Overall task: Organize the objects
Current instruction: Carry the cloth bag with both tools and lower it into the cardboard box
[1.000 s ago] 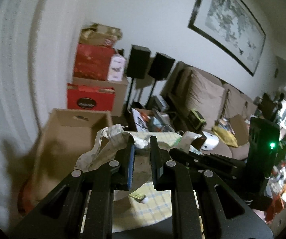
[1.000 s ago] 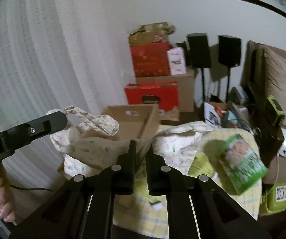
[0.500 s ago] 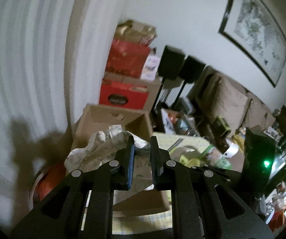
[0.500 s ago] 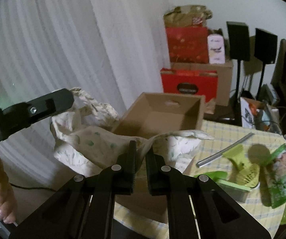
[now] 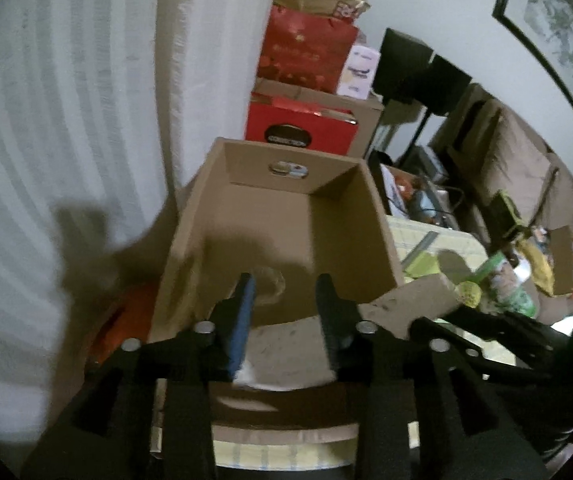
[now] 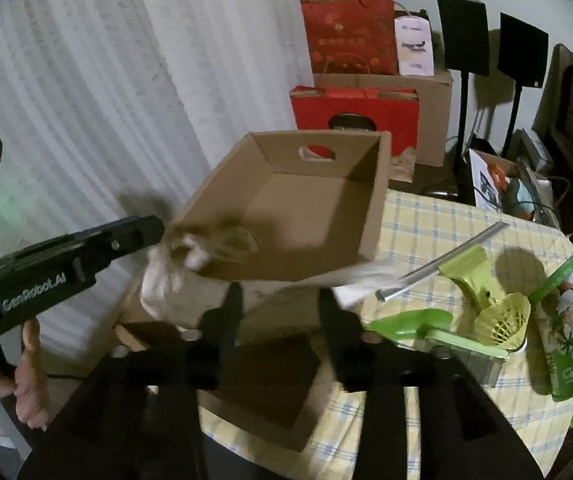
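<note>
Both grippers parted, jaws just opened

The left gripper (image 5: pixel 284 286) tilts downward, its jaws just opened, a gap between the blue-padded finger and the black one, nothing pinched. The right gripper (image 6: pixel 278 296) likewise has just spread its jaws, with nothing pressed between them. In the right wrist view, a bare hand (image 6: pixel 10 384) grasps the left gripper's handle.

A lived-in living room at home: a brown sofa (image 5: pixel 526 168) with big cushions under a framed picture (image 5: pixel 558 36), two black speakers on stands (image 6: pixel 462 40), white curtains (image 6: pixel 86 80), gift bags and cartons stacked in the corner (image 6: pixel 350 36), and a table under a checked cloth (image 6: pixel 446 220).
</note>
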A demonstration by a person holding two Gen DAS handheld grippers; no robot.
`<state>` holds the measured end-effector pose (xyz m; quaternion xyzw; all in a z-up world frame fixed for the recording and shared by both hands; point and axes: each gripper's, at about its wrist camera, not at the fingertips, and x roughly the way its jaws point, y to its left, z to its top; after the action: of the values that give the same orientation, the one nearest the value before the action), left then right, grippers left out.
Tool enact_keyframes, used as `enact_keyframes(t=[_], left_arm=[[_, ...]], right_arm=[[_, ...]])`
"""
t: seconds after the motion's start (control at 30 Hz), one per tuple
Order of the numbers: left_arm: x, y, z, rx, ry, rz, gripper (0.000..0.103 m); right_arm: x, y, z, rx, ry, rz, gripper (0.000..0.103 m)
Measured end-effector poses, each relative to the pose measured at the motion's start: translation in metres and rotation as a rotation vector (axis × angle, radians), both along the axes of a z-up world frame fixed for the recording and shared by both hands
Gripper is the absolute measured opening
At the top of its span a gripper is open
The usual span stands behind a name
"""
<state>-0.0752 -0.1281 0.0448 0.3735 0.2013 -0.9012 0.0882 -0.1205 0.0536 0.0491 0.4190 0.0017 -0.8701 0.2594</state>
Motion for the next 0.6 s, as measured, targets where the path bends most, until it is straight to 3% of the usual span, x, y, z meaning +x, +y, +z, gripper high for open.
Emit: enact_keyframes(t=[0.17, 0.33, 0.4, 0.6], left_arm=[[0.006, 0.005, 0.006, -0.039, 0.014, 0.003, 0.051], [0.012, 0.018, 0.015, -0.058, 0.05, -0.009, 0.074], [0.016, 0.025, 0.018, -0.053, 0.068, -0.025, 0.084], [0.022, 0.049, 0.021, -0.016, 0.109, -0.076, 0.093]], right_arm=[[0.002, 0.007, 0.002, -0.013, 0.005, -0.016, 0.05], [0.006, 0.017, 0.005, -0.009, 0.022, -0.032, 0.054], [0.009, 0.023, 0.008, -0.002, 0.036, -0.039, 0.061], [0.019, 0.047, 0.014, 0.032, 0.077, -0.081, 0.077]])
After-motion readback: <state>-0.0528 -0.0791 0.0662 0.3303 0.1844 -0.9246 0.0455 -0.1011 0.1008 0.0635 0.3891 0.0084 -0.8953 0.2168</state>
